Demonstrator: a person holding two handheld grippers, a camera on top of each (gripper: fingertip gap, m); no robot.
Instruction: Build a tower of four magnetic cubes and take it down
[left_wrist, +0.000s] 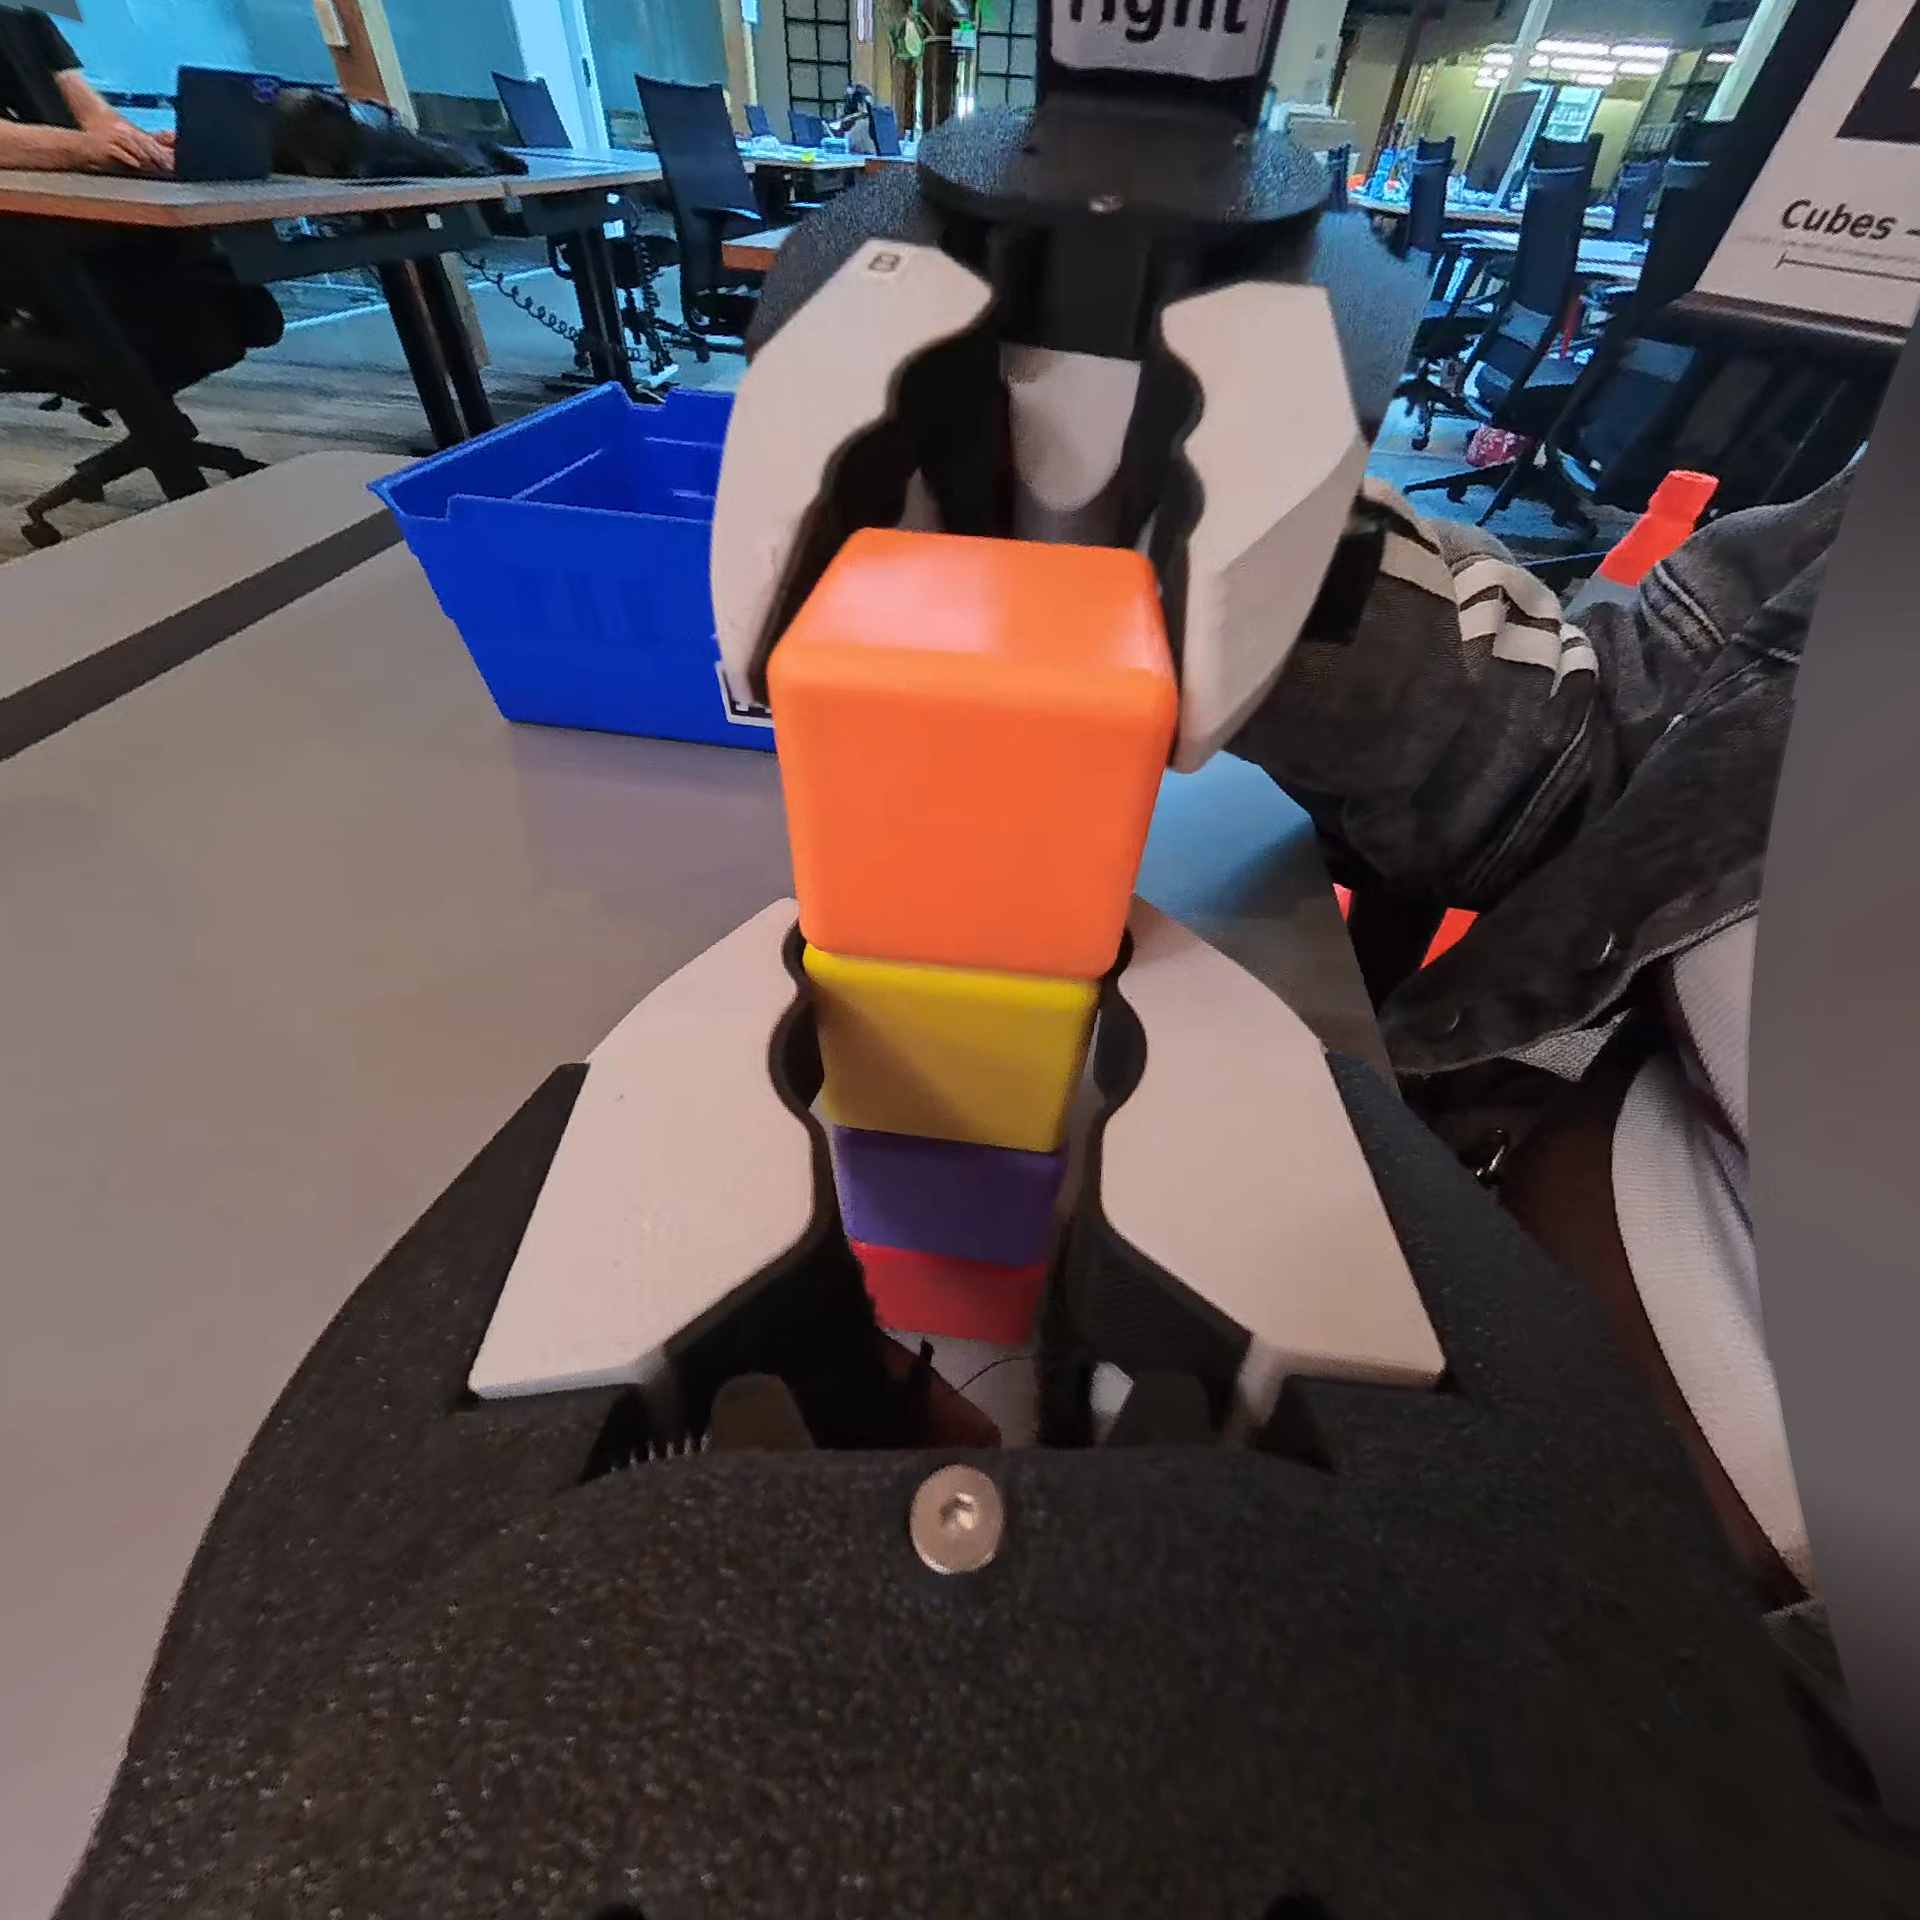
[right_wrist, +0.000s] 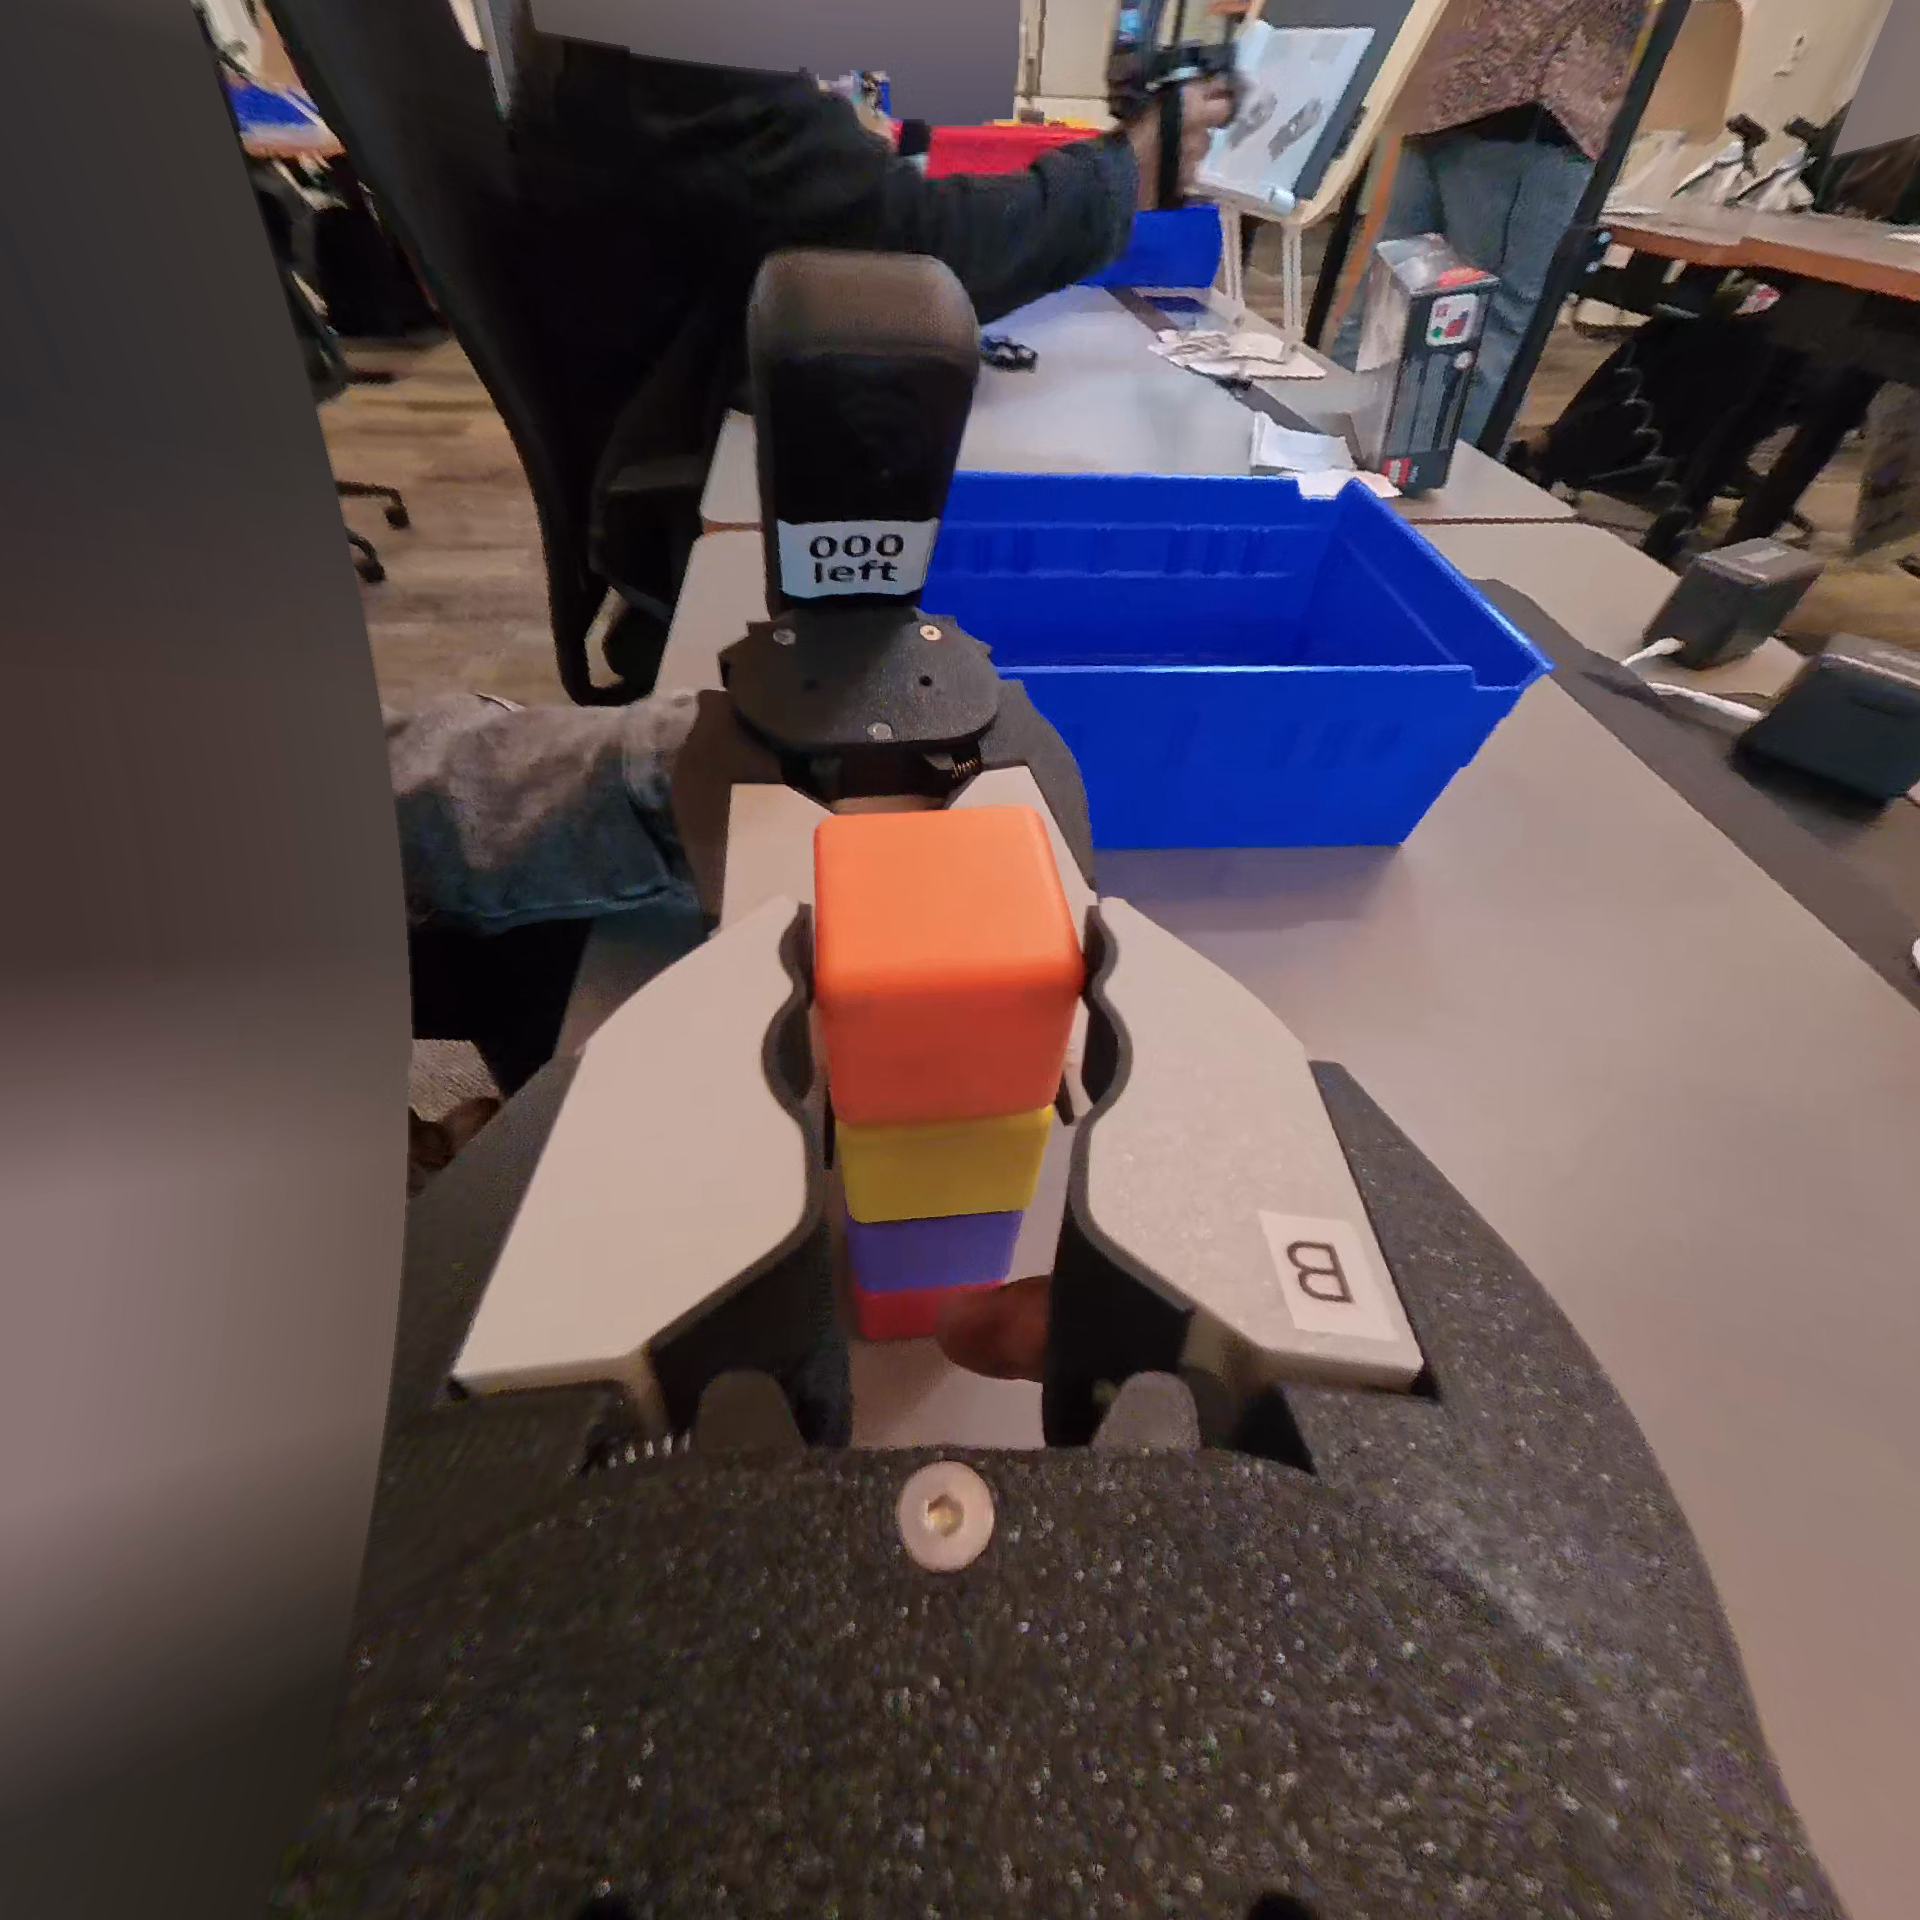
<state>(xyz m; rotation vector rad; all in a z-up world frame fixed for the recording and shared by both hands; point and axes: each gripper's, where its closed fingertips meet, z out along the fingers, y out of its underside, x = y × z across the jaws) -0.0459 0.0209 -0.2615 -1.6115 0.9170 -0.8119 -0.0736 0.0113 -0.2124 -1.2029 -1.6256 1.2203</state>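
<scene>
Bin (right_wrist: 1247, 665) stands behind tower (right_wrist: 935, 1091), grippers flanking it.

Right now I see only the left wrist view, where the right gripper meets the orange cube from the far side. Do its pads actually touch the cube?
Observer: Yes. The right wrist view shows the right gripper with a pad pressed on each side of the orange cube.
Operator: Is anything beyond the bin that I can't see?
Observer: Two black devices with a white cable sit beside the blue bin.
</scene>
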